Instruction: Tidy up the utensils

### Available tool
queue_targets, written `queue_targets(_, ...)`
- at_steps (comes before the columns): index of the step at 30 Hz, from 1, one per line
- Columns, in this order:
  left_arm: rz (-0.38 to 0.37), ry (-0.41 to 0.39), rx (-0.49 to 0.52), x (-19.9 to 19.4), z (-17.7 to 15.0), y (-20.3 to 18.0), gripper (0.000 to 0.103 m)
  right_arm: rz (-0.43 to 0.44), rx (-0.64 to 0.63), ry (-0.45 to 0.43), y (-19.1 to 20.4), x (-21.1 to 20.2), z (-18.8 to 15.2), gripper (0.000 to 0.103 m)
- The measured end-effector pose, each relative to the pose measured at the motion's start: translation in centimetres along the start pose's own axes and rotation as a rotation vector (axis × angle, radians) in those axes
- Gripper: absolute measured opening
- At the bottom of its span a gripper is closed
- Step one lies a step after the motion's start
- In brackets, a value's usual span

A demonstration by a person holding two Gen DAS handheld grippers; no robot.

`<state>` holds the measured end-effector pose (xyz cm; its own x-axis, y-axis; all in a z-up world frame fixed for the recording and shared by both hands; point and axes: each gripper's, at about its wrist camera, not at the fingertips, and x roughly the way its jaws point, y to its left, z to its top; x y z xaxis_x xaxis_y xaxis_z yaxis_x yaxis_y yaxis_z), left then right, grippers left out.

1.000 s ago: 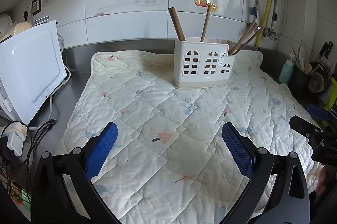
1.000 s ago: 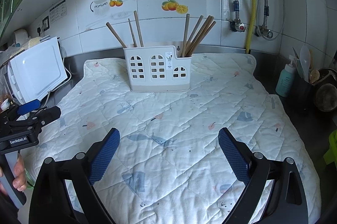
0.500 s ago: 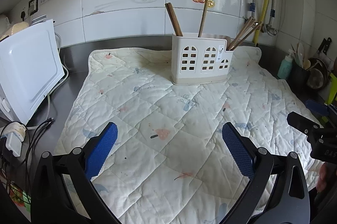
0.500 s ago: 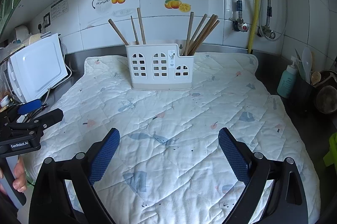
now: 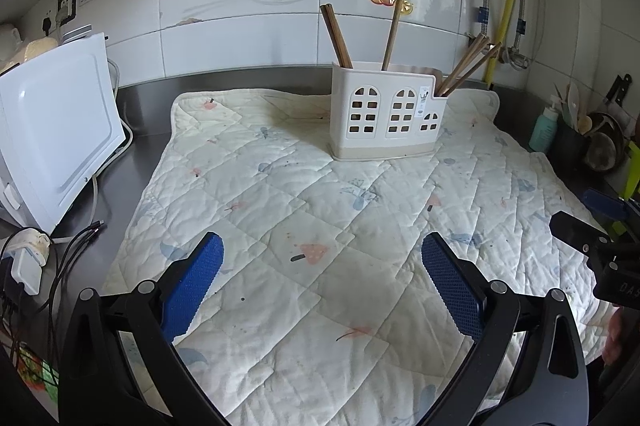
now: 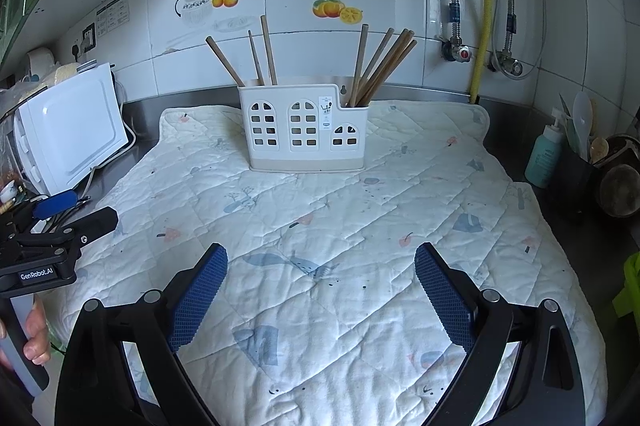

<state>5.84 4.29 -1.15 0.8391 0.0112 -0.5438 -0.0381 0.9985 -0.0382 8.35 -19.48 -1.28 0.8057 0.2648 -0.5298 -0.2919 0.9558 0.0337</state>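
Chopsticks [image 6: 380, 64] upright in caddy [image 6: 306, 128]

Your left gripper [image 5: 322, 270] and right gripper [image 6: 321, 274] look alike: glossy black plastic arms, round silver screws at the joints, and fingers [image 5: 191, 284] faced with blue dimpled pads. White "GenRobot.AI" lettering marks the left one's black body. Your left hand [image 6: 34, 332] shows bare skin.
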Motion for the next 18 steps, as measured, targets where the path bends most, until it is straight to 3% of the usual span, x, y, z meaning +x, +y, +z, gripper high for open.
queue_targets(18, -0.001, 0.002, 0.000, -0.02, -0.06, -0.02, 0.098, 0.002, 0.002, -0.003, 0.03, -0.17, 0.07, 0.092)
